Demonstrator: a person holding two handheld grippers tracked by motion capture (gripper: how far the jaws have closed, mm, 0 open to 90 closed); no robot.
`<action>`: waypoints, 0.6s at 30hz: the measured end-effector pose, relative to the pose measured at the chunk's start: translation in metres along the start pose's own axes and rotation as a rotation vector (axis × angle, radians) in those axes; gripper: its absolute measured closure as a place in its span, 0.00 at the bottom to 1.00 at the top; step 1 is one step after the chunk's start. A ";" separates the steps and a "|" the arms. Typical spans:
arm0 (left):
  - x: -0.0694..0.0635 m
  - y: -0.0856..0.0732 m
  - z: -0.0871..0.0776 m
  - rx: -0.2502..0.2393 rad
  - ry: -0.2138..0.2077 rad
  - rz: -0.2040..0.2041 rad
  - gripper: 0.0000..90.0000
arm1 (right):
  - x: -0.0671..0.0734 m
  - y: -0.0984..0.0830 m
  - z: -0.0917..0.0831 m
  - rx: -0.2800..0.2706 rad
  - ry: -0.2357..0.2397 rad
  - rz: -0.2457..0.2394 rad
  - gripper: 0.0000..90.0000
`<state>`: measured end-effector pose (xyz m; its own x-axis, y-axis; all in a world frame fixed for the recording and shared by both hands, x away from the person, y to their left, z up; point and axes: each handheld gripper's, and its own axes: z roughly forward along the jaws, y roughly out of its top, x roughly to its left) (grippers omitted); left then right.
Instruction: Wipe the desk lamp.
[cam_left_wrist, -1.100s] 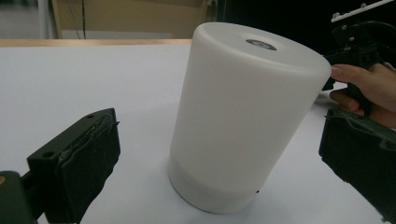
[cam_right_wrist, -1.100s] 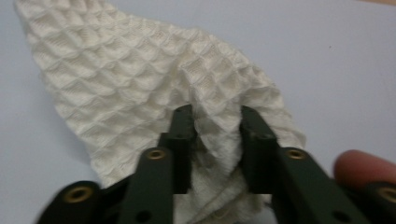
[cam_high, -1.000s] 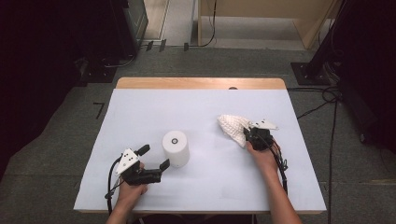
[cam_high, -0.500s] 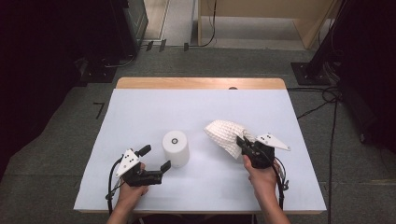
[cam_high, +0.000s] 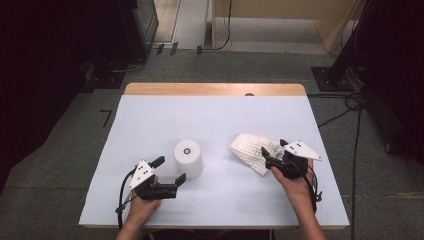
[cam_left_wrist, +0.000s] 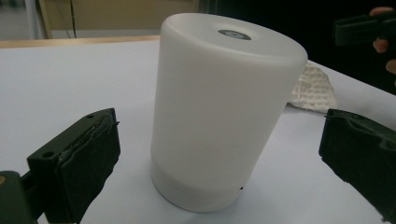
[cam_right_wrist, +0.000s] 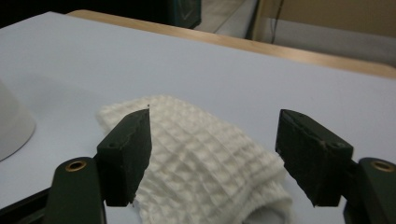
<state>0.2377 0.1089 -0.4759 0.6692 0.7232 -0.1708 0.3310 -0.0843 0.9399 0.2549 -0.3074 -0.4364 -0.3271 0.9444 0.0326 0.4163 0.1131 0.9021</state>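
A white frosted cylinder (cam_high: 188, 159) stands upright left of the table's middle. My left gripper (cam_high: 169, 170) is open, with one jaw on each side of the cylinder (cam_left_wrist: 219, 112) and clear gaps between the pads and its wall. In the left gripper view the left gripper (cam_left_wrist: 219, 121) frames the cylinder. A white waffle-weave cloth (cam_high: 252, 150) lies crumpled to the right. My right gripper (cam_high: 273, 148) hovers at its near right end. The right gripper (cam_right_wrist: 215, 121) has just been opening its jaws; the cloth (cam_right_wrist: 205, 158) lies beneath and between them, touched by neither pad.
The pale table top (cam_high: 215, 120) ends in a wooden strip (cam_high: 215, 89) at the far edge. Dark floor, cables and furniture legs surround the table. The cloth (cam_left_wrist: 313, 88) and the right gripper (cam_left_wrist: 359, 30) appear behind the cylinder in the left gripper view.
The right hand drew the cloth toward the near side, then its jaws opened and the cloth settled on the table. The left gripper and cylinder stayed put.
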 end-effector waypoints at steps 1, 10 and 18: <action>-0.001 0.000 0.001 0.001 -0.001 0.001 0.00 | 0.002 0.005 0.001 0.010 0.022 -0.033 0.28; -0.004 -0.001 0.002 0.011 0.004 0.010 0.00 | -0.002 0.007 0.062 0.144 0.077 -0.031 0.13; -0.002 -0.002 0.004 0.026 0.013 0.010 0.00 | -0.017 -0.017 0.085 0.285 0.146 0.027 0.12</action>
<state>0.2386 0.1046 -0.4785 0.6636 0.7313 -0.1573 0.3415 -0.1091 0.9335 0.3254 -0.2990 -0.4885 -0.4221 0.8965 0.1346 0.6409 0.1901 0.7437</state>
